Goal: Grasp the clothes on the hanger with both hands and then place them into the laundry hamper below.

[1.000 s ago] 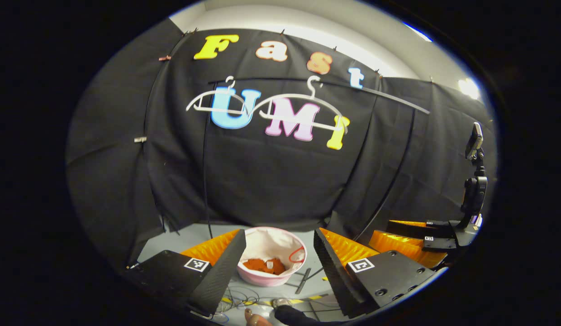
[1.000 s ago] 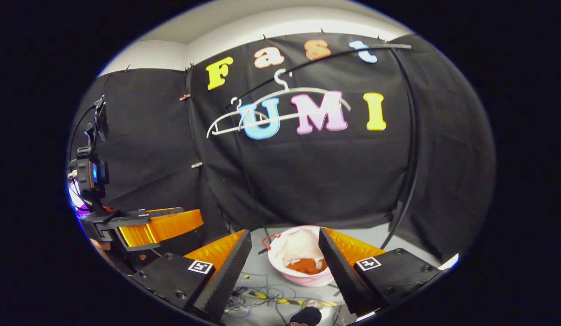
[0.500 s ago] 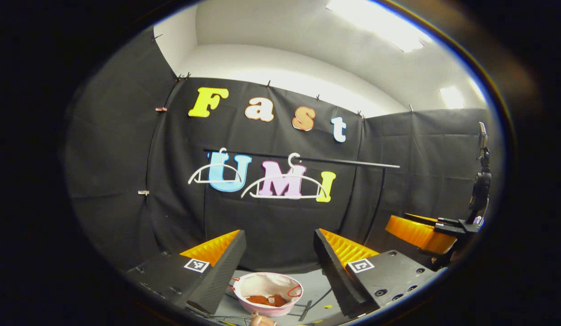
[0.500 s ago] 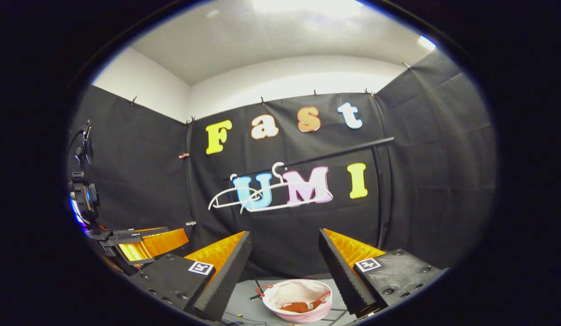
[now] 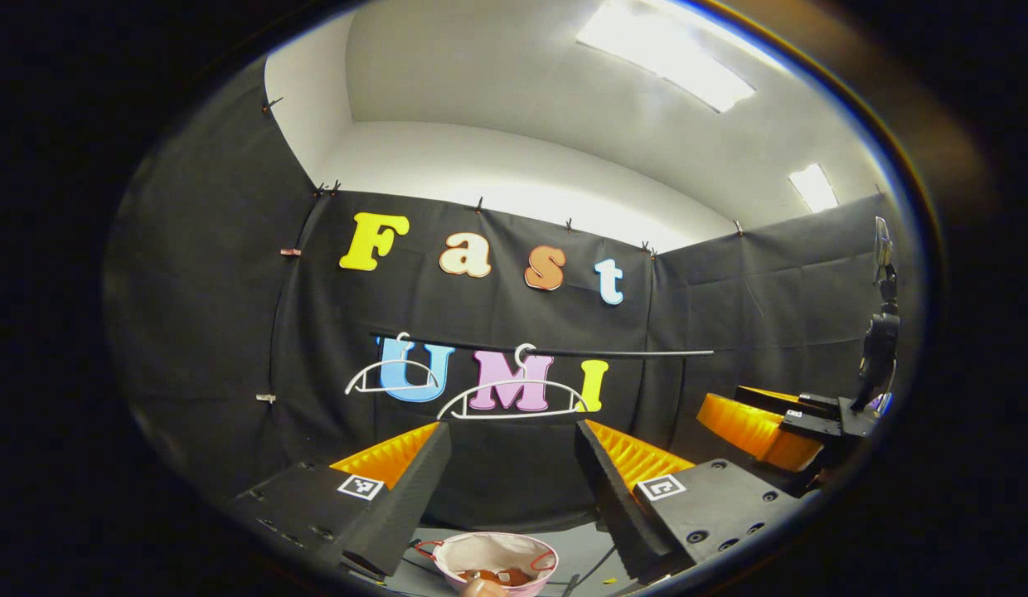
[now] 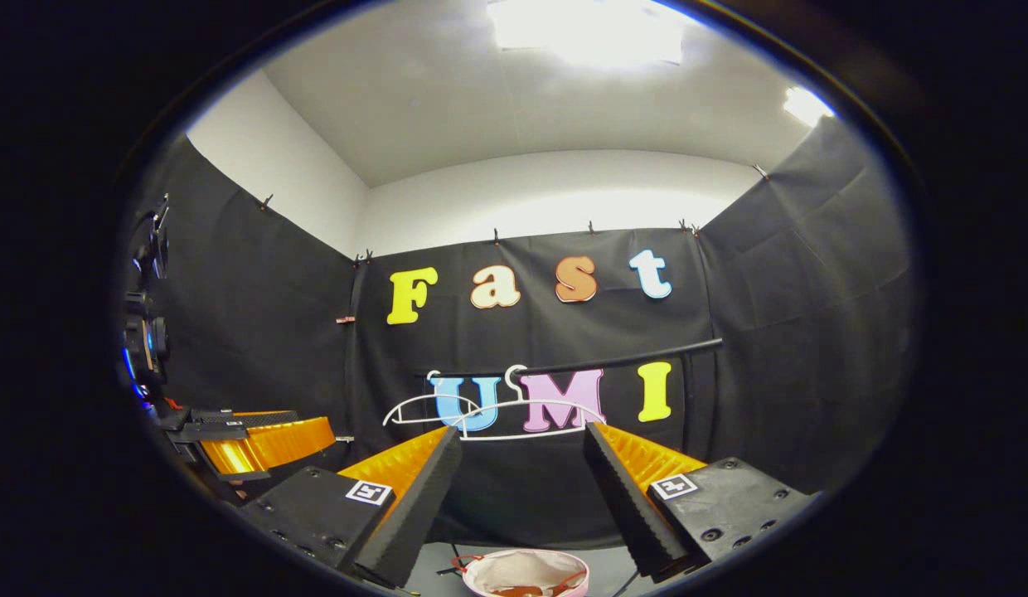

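White hangers (image 5: 514,398) bare on rail (image 5: 613,353), hamper (image 5: 496,560) below.

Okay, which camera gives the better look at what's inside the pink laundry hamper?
The left gripper view: the hamper shows its white lining and orange clothes inside. In the right gripper view the hamper sits lower, cut off, with just a sliver of orange.

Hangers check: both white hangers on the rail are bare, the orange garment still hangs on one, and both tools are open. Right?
Not quite. The orange garment lies in the pink hamper on the floor, as the left gripper view shows. Both white hangers on the rail are bare, and the left tool and right tool are open.
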The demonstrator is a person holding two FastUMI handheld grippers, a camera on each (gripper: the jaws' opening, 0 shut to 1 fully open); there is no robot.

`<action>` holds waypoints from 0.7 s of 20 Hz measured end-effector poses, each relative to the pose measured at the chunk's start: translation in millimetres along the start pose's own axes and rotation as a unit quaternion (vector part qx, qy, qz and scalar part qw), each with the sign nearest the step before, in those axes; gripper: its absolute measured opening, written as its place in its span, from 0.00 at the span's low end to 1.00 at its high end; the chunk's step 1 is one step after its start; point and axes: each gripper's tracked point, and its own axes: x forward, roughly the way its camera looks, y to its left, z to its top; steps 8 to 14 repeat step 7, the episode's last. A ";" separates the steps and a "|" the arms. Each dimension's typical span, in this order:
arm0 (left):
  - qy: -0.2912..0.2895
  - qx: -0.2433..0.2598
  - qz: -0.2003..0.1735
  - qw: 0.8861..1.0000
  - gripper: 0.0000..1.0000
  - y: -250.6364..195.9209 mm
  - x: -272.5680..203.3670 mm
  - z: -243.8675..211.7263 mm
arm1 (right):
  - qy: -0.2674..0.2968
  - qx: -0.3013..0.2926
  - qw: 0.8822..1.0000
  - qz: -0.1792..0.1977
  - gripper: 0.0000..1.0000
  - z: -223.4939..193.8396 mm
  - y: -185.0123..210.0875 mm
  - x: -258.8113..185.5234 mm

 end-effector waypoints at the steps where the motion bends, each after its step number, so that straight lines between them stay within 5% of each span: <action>1: 0.003 -0.002 -0.001 1.000 0.95 -4.6 1.2 -1.4 | 0.000 -0.004 1.000 0.000 0.97 2.9 -3.1 0.0; 14: -0.002 -0.004 -0.004 1.000 0.95 -33.3 5.9 7.1 | 0.007 -0.015 1.000 0.006 0.97 6.9 -22.2 -6.1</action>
